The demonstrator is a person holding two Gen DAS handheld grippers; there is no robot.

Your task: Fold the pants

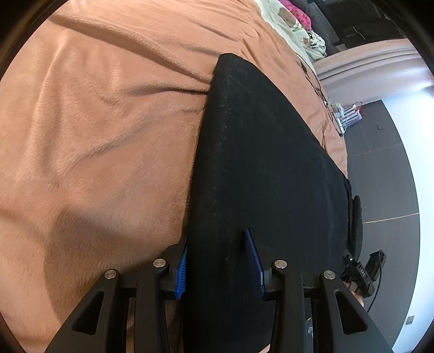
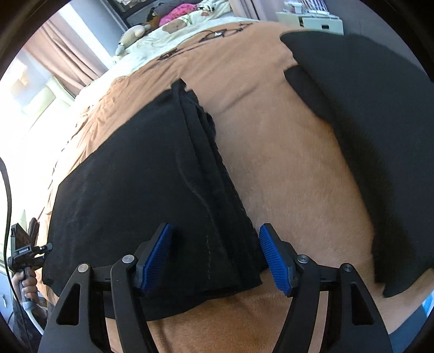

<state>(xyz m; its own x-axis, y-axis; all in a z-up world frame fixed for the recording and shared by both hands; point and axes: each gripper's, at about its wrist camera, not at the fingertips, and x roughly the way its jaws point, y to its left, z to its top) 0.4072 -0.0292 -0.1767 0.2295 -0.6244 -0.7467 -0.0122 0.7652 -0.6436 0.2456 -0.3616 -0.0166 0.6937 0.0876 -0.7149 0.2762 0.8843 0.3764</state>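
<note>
Black pants (image 2: 141,173) lie flat on the bed, on a tan fleece blanket (image 1: 103,130) that covers most of it. From the right wrist view they look already folded lengthwise: broad flat panel on the left, a stack of seamed edges running along the right side, with a line of light stitching down it. Near edge of the pants sits just in front of the right tongs.

Right tongs (image 2: 214,255): jaws stand wide, blue ribbed pads clear of the cloth on both sides. The seamed edge of the pants lies between them, not pinched. The right pad is over bare blanket, the left one over the black panel.

Left tongs (image 1: 217,260): jaws part-way apart, straddling the black fabric (image 1: 257,168). The left pad sits right at the fabric's edge where it meets the blanket; the right pad is over the cloth. Can't tell whether the pads are actually pressing on it, since everything there is black on black.

A second dark mass (image 2: 366,130) runs along the right of the right wrist view, blurred. Can't say if it's cloth or something else.

In the right wrist view, the person's hand (image 2: 25,285) on a handle shows at the far left, off the bed edge.

Background: cream bedding with a bear print (image 1: 287,19) and pink items at the head end, curtains (image 2: 62,51) by a bright window, dark floor (image 1: 385,168) beside the bed.
</note>
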